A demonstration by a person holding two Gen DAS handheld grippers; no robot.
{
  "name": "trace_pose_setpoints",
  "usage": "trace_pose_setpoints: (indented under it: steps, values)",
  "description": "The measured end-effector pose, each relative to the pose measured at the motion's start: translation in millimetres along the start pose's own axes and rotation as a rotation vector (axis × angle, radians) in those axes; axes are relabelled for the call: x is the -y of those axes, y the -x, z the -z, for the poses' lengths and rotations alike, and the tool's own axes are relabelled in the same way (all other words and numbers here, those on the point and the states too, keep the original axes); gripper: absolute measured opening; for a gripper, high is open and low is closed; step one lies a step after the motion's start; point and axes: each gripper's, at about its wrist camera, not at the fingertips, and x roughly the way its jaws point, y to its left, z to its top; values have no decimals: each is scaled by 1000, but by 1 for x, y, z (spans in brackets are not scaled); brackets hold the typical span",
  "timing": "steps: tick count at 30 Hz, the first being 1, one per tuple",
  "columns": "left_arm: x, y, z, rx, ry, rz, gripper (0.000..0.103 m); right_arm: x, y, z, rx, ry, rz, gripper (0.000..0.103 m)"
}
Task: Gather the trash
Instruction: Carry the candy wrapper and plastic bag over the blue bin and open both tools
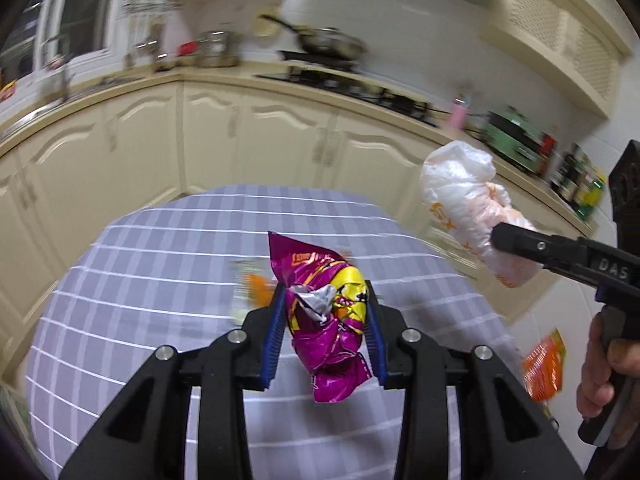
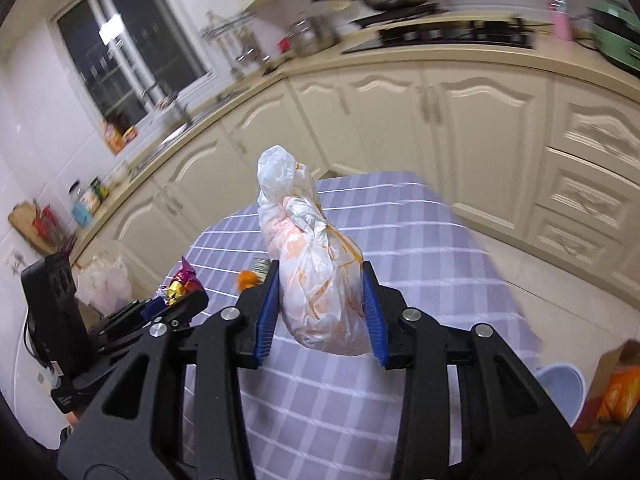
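Observation:
My left gripper (image 1: 326, 300) is shut on a crumpled magenta and yellow snack wrapper (image 1: 326, 320) and holds it above the table with the lilac checked cloth (image 1: 160, 280). My right gripper (image 2: 318, 284) is shut on a knotted white plastic bag with orange print (image 2: 316, 276), also held above the table (image 2: 420, 260). In the left wrist view the right gripper (image 1: 504, 240) and its bag (image 1: 464, 208) show at the right. In the right wrist view the left gripper (image 2: 176, 300) and the wrapper (image 2: 180, 282) show at the left. A small orange scrap (image 1: 256, 286) lies on the cloth.
Cream kitchen cabinets (image 1: 280, 144) and a worktop with a hob and pans (image 1: 328, 44) run behind the table. An orange packet (image 1: 544, 368) lies on the floor at the right. A pale blue bin (image 2: 560, 388) and a cardboard box (image 2: 616, 384) stand beside the table.

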Motion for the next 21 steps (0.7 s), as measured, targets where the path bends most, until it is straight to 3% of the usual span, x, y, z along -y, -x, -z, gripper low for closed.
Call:
trace_pose_setpoints:
  steps: [8,13,21]
  values:
    - [125,-8,16,-53,-184,178,35,104,97,42,101,-184,143,38]
    - [201,-26,33,-111,-302,277,35,175,138,83,103,-313,263,38]
    - [318,-95,78,-317,-455,395,35,282,155,152,64,-600,404,38]
